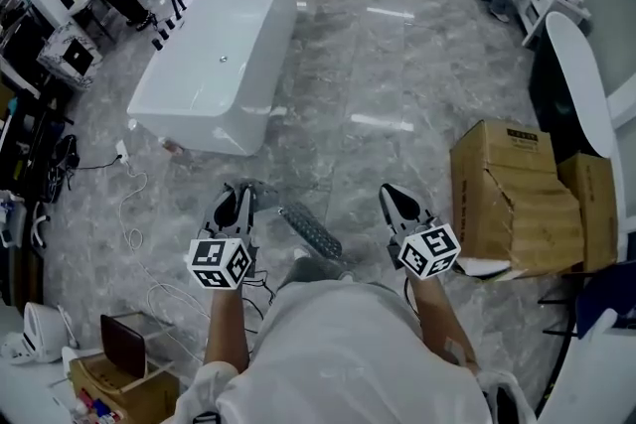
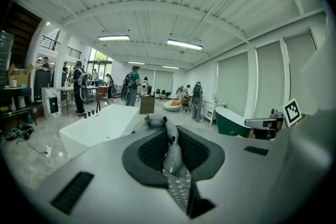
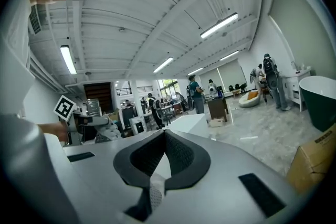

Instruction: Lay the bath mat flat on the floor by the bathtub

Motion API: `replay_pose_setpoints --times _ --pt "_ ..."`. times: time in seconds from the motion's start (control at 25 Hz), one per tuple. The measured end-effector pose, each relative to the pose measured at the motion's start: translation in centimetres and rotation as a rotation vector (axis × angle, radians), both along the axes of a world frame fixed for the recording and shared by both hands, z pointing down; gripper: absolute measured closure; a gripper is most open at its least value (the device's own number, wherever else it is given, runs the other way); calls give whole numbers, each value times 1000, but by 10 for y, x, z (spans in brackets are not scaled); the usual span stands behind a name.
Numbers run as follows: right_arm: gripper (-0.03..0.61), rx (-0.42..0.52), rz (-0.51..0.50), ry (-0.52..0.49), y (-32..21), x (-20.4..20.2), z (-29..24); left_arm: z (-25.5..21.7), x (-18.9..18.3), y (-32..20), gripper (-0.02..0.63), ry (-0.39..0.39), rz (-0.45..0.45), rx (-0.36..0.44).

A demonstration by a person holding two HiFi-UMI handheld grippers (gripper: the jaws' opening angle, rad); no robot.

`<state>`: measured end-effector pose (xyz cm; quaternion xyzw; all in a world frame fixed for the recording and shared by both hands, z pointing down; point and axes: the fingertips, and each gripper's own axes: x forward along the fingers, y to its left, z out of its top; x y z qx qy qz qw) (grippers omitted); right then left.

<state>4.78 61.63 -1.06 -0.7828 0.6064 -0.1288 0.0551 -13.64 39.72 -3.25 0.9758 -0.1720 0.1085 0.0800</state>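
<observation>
The grey bath mat [image 1: 312, 231] is off the floor, bunched between my two grippers, and a strip of its dotted underside shows between them. My left gripper [image 1: 238, 195] is shut on a folded grey edge of the bath mat [image 2: 172, 150], which sticks up past the jaws. My right gripper [image 1: 396, 198] is shut on a thin dotted edge of the bath mat [image 3: 153, 190]. The white bathtub [image 1: 223, 55] stands on the marble floor ahead and to the left, a good step beyond both grippers. The same bathtub [image 2: 100, 126] also shows in the left gripper view.
Cardboard boxes [image 1: 517, 200] are stacked close on the right, with a dark green tub [image 1: 579, 90] behind them. Cables [image 1: 137, 213] trail over the floor at the left, near an open box [image 1: 121, 374]. People and desks fill the far end of the room.
</observation>
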Motion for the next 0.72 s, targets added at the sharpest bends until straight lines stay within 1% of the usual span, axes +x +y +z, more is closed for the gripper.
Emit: replay_pose_setpoints --times 0.16,0.32,0.48,0.72 --pt "552 -6 4 -60 -19 31 12 12 28 -21 558 -19 -16 -36" --pt "552 -29 -22 -77 -62 60 24 32 54 -63 558 -41 -60 -87" --pt "552 -54 -56 -85 -118 90 26 41 73 -108 558 -65 -93 -112" --pt "552 -57 -119 -98 -225 124 32 56 93 -181 558 -102 -134 -143"
